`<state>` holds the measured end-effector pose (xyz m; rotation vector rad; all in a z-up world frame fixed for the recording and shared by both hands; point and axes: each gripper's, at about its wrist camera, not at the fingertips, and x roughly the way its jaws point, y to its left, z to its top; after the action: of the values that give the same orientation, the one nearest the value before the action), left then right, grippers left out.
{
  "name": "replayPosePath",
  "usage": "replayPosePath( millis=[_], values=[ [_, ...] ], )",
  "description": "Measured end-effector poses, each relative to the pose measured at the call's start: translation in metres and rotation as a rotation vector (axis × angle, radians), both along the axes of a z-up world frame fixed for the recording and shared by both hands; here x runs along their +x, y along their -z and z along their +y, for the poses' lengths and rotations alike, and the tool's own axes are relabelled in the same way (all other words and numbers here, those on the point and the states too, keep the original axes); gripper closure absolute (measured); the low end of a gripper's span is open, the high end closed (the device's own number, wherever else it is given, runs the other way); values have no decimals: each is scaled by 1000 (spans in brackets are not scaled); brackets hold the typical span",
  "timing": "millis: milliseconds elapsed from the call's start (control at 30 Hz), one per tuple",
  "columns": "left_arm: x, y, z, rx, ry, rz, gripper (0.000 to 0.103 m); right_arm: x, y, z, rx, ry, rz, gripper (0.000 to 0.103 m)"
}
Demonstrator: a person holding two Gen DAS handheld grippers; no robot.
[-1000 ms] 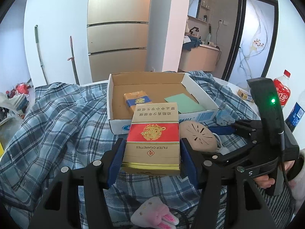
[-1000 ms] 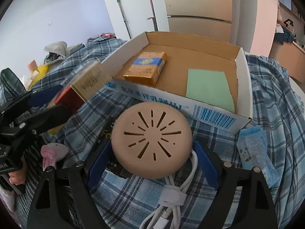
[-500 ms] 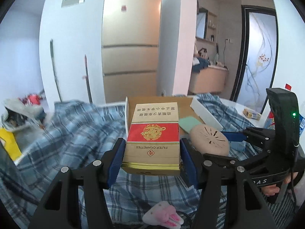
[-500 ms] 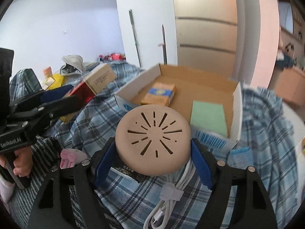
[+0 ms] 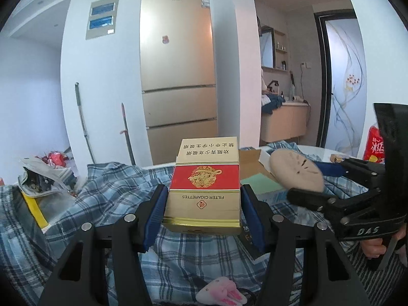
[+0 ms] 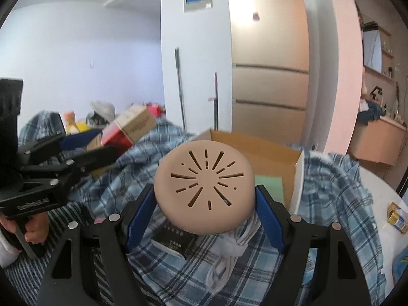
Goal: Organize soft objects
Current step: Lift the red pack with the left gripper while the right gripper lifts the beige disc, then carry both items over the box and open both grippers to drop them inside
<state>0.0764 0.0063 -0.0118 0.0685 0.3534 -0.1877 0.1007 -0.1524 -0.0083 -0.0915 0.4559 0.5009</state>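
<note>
Item 1, cardboard box (image 6: pixel 270 153): sits on the plaid cloth (image 5: pixel 109 186) draped over the worktop. It filled the middle of both views a second ago; now it sits low and far behind the carried items, so both hands have risen and tilted up (judged: both loads are lifted clear and on their way to the box).

Item 2, cigarette carton (image 5: pixel 204 186): clamped between the blue pads of the left claw (image 5: pixel 204 204), held in the air, grip unchanged.

Item 3, tan round pad (image 6: pixel 205 186): in the right claw (image 6: pixel 205 204), whose jaws have just been closing, the pads now pressing its rim (white cord (image 6: pixel 229 250) trailing beneath).

Item 4, green card (image 6: pixel 269 186): lying inside the box.

Item 5, pink plush rabbit (image 5: pixel 221 292): left view only, near on the cloth, not yet collected. Right view alone shows the small gold packet (image 6: pixel 396 216) far right.
</note>
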Motion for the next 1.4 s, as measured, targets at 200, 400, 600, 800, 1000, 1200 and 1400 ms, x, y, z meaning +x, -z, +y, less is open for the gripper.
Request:
replayPosePath(
  millis=[200,400,600,800,1000,1200,1400],
  values=[
    [-14,-5,-3,18,-16,-75,43,-17,-12,2,-7,23,-112,27],
    [-20,-9,-2,19,-27,-110,43,-25,-17,4,-13,27,-166,27],
    [-34,-21,-10,49,-47,-176,43,-32,-29,-1,-3,50,-210,27],
    [-42,-40,-22,80,-74,-235,43,-37,-54,-7,11,78,-255,27],
    [-32,-69,-29,43,-85,-266,43,-22,-76,-11,16,120,-260,27],
    [4,-92,-41,36,-141,-210,43,13,-94,-14,13,187,-236,27],
    [49,-112,-58,26,-159,-116,43,56,-108,-16,-7,257,-185,27]
  ],
)
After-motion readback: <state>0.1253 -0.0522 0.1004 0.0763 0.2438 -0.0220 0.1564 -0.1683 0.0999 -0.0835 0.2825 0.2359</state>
